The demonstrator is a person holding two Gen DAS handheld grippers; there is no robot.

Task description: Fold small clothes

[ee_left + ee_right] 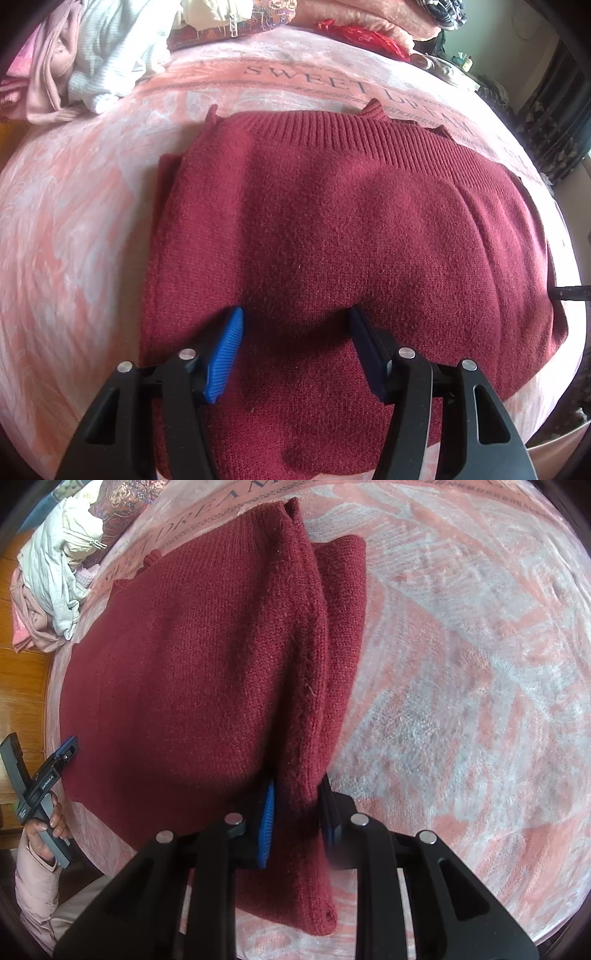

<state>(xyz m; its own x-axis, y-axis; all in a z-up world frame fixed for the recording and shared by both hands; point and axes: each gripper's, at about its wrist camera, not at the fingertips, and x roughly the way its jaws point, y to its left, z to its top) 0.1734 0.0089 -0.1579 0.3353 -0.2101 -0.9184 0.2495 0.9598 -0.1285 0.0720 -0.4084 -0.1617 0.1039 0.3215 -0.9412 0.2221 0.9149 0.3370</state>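
The pink blanket point(110, 206) bears "SWEET DREAM"; tiny lettering on the left gripper point(70, 747) is illegible.

Bed surface covered by a pink-and-white plush blanket point(66, 229) printed with "SWEET DREAM" lettering near the far edge. Lying flat on it, roughly centred: a dark red knit sweater point(351, 229), partly folded, ribbed hem toward the lettering, one side doubled over. At the far left corner, a heap of pale clothes point(74, 62) in white and pink; beyond the lettering, a red patterned cloth point(362, 37).
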